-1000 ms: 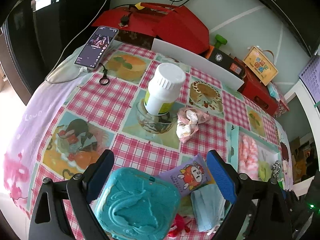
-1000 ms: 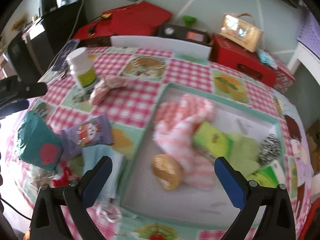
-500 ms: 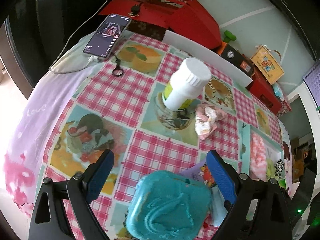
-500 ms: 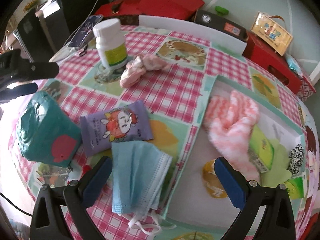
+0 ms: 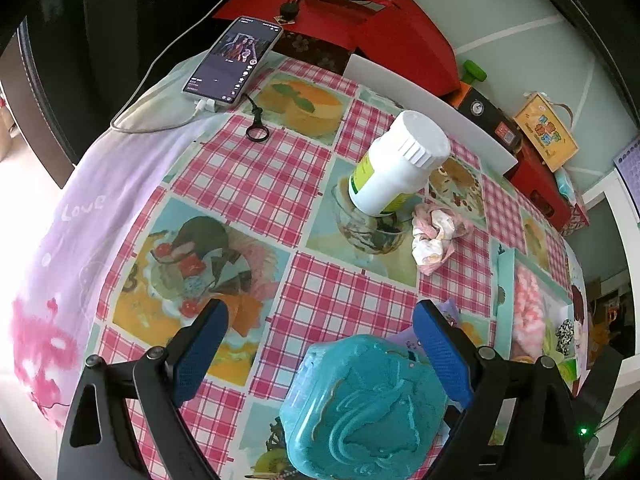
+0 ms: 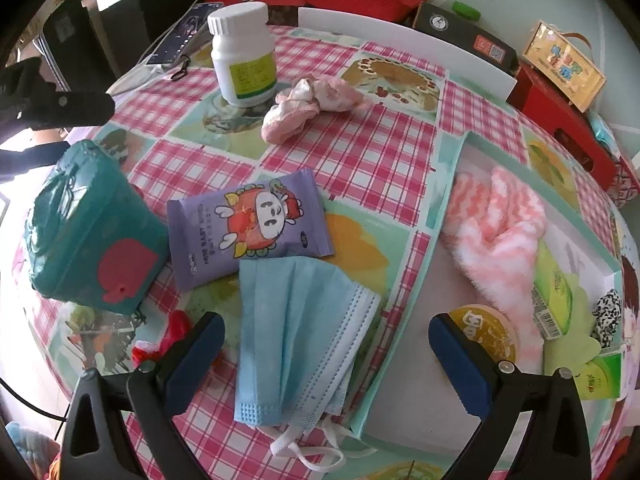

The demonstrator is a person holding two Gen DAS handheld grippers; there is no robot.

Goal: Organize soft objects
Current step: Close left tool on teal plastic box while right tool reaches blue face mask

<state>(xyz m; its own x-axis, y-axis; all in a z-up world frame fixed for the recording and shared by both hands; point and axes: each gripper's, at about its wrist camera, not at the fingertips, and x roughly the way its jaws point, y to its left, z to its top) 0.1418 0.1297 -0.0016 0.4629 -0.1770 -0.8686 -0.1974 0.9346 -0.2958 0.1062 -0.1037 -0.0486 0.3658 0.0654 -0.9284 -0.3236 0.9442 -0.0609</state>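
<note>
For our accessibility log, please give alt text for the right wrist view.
The open right gripper hovers over a pleated blue face mask on a pink checked tablecloth. A purple wipes packet lies beyond it, and a shallow mint-rimmed tray holds a fluffy pink glove.

Mask [image 6: 298, 340]: I see it pale blue, pleated, flat at lower centre, one edge on the tray rim.
Wipes pack [image 6: 248, 228]: purple, cartoon print, flat, mid-frame.
Pink cloth [image 6: 308, 106]: crumpled, upper centre.
Fluffy glove [image 6: 496, 224]: pink-white, inside tray [image 6: 404, 312], right.

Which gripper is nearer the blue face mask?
Right. The right gripper hangs open directly over the blue face mask; the left gripper, also open, sits beyond the teal case.
</note>
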